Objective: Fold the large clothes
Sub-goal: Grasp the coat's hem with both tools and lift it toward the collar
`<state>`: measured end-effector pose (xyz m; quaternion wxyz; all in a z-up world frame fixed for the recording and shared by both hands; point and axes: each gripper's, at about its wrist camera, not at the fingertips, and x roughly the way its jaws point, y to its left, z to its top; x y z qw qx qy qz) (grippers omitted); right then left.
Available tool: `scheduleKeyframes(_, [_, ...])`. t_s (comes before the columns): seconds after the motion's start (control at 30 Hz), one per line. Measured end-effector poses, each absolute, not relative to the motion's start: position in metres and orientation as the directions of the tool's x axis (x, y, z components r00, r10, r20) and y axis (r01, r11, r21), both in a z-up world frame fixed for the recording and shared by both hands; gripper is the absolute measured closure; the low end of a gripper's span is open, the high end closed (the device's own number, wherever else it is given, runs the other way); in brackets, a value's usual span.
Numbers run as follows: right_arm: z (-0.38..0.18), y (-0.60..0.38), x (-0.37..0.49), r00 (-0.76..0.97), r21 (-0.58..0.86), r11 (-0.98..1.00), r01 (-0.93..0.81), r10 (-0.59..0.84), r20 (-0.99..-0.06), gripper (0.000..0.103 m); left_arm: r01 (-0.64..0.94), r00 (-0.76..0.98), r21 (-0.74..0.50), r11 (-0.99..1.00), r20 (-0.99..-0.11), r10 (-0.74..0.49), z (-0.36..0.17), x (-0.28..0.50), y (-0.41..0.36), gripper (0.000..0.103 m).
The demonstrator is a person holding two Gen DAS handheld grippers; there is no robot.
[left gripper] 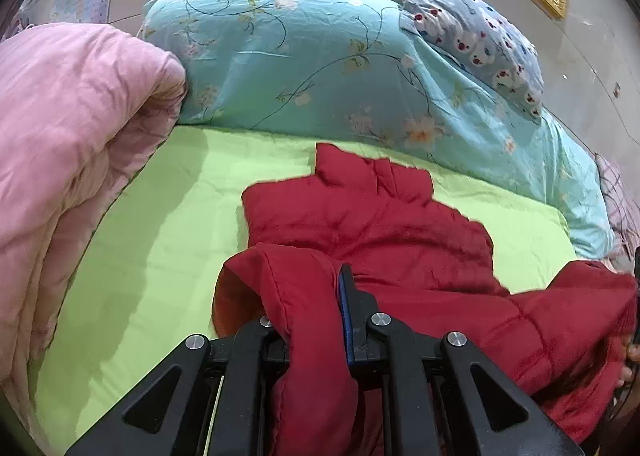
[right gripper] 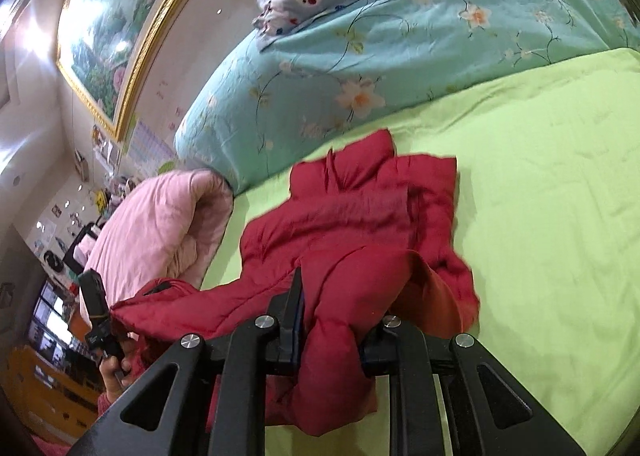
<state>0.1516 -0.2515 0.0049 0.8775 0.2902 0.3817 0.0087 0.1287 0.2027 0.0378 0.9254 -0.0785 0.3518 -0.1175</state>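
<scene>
1. Red padded jacket [left gripper: 360,224]: lies crumpled on the green sheet [left gripper: 152,224] in the middle of the bed, collar end toward 12 o'clock. Its near hem runs below the lower frame edge in both views, so its full outline cannot be made out.
2. Left gripper [left gripper: 310,308]: jaws pinched on a thick fold of the jacket. Its left finger is buried under the cloth; only the right finger with its blue pad shows.
3. Right gripper [right gripper: 340,316]: likewise clamped on a bunched jacket fold. The left finger is visible; the right finger is mostly covered by fabric.
4. Seen only from the right wrist: the left gripper unit [right gripper: 96,304] at 9 o'clock with the person's fingers [right gripper: 114,366] around its handle, jacket cloth touching it; dim, blurred shelves and clutter behind.
5. Left wrist view, 3 o'clock edge: a dark sliver and fingertips, cropped, too little to identify.
6. Pink quilt [left gripper: 68,144]: rolled at 9 o'clock, cut off by the frame.
7. Floral teal duvet [left gripper: 304,68]: bunched at 12 o'clock beyond the jacket.
8. Bear-print pillow [left gripper: 472,32]: resting on the duvet at 1 o'clock.
9. Gold-framed picture [right gripper: 120,28]: on the wall, partly cropped.
</scene>
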Motion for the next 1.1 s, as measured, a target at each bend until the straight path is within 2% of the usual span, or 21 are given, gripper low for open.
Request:
scheduleKeyframes(0.33, [-0.015, -0.297, 0.243, 0.718, 0.523, 0.795, 0.308, 0.167, -0.676, 0.085, 0.105, 0.705, -0.213, 0.971, -0.673, -0.223, 0.017, 0.264, 0.165, 0.091])
scheduleKeyframes(0.57, [-0.053, -0.327, 0.293, 0.684, 0.535, 0.758, 0.374, 0.163, -0.711, 0.085, 0.069, 0.655, -0.220, 0.973, -0.725, -0.210, -0.017, 0.353, 0.144, 0.090])
scheduleKeyframes(0.77, [-0.105, -0.357, 0.320, 0.650, 0.582, 0.676, 0.452, 0.198, -0.734, 0.085, 0.073, 0.599, -0.292, 0.953, -0.752, -0.276, -0.041, 0.404, 0.148, 0.083])
scheduleKeyframes(0.87, [-0.127, -0.366, 0.333, 0.640, 0.596, 0.646, 0.477, 0.210, -0.740, 0.084, 0.097, 0.595, -0.286, 0.953, -0.752, -0.286, -0.044, 0.416, 0.153, 0.079])
scheduleKeyframes(0.97, [-0.137, -0.369, 0.345, 0.634, 0.587, 0.647, 0.486, 0.202, -0.747, 0.085, 0.128, 0.599, -0.271, 0.954, -0.746, -0.292, -0.042, 0.416, 0.158, 0.073])
scheduleKeyframes(1.07, [-0.144, -0.371, 0.358, 0.625, 0.570, 0.654, 0.497, 0.186, -0.758, 0.085, 0.110, 0.622, -0.287, 0.951, -0.726, -0.291, -0.039, 0.413, 0.177, 0.056])
scheduleKeyframes(1.1, [-0.146, -0.371, 0.360, 0.622, 0.566, 0.654, 0.502, 0.181, -0.761, 0.085, 0.095, 0.638, -0.275, 0.957, -0.721, -0.271, -0.037, 0.408, 0.181, 0.044])
